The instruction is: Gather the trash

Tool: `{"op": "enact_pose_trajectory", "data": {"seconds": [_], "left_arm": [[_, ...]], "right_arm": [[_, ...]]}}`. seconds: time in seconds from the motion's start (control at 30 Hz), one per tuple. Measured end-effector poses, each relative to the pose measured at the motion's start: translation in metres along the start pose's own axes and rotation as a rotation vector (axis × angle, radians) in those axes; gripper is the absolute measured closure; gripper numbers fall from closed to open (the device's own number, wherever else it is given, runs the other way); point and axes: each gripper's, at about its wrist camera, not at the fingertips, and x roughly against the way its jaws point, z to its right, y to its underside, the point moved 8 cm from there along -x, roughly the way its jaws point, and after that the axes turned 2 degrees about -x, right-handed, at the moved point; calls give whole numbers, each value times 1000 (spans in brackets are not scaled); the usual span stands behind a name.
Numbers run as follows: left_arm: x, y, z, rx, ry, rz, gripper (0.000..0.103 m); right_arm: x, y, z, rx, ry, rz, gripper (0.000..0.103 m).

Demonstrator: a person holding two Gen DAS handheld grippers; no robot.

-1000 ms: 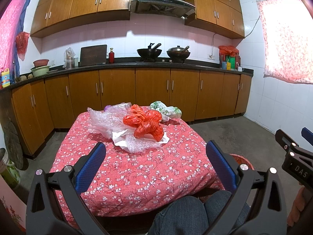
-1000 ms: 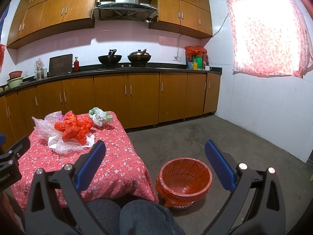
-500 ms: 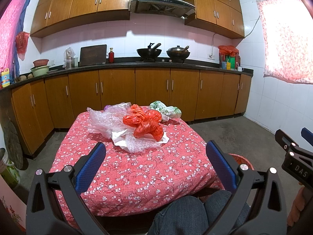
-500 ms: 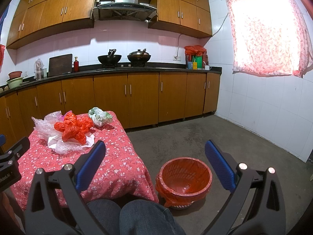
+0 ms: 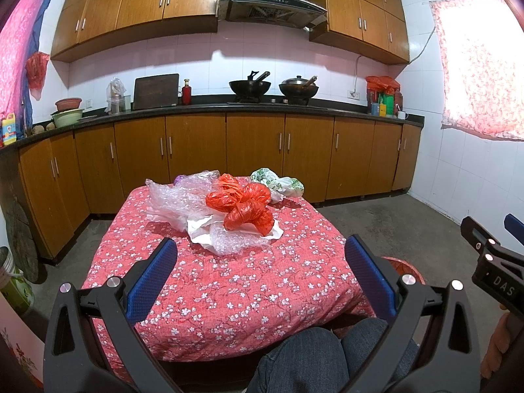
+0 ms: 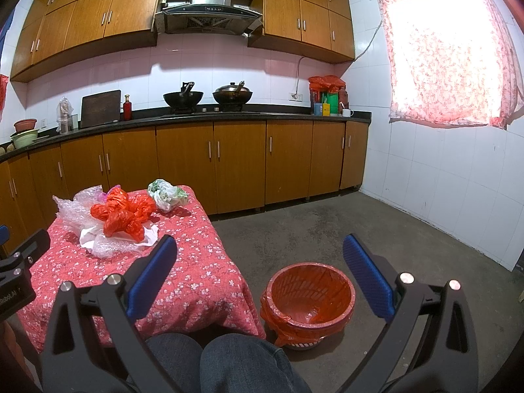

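A heap of trash lies on the far half of the table's red flowered cloth [image 5: 229, 288]: a crumpled red plastic bag [image 5: 242, 204], clear bubble wrap [image 5: 177, 196], white paper [image 5: 203, 229] and a green-and-white bag [image 5: 278, 183]. My left gripper [image 5: 260, 268] is open above the near part of the table, well short of the heap, with nothing between its blue pads. My right gripper [image 6: 258, 268] is open too, above the floor between the table corner and a red-lined trash bin [image 6: 308, 298]. The red bag [image 6: 122, 211] shows at the left of the right wrist view.
The person's denim-clad knees [image 6: 229, 360] sit at the table's near edge. Brown cabinets and a dark counter [image 5: 262, 108] with two woks run along the far wall. Bare concrete floor [image 6: 360, 229] stretches right of the table to a white tiled wall.
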Motion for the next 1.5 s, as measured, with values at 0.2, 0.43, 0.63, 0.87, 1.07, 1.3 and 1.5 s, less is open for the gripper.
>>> {"op": "enact_pose_trajectory", "data": {"seconds": [0.2, 0.43, 0.63, 0.87, 1.07, 1.3, 1.5], "left_arm": [[0, 0, 0, 1, 1, 0, 2], [0, 0, 1, -1, 2, -1, 2], [0, 1, 1, 0, 1, -2, 2], [-4, 7, 3, 4, -15, -14, 2], [-15, 12, -11, 27, -56, -43, 2], [-41, 13, -54, 101, -125, -92, 2], [-78, 11, -104, 170, -187, -143, 4]], "right_arm": [[-1, 0, 0, 1, -1, -2, 4], [-1, 0, -1, 1, -1, -3, 4], [-1, 0, -3, 2, -2, -4, 4], [-5, 4, -2, 4, -5, -8, 4], [-19, 5, -14, -3, -31, -29, 4], [-49, -4, -41, 3, -132, -81, 4], [-98, -5, -91, 27, -259, -155, 7]]}}
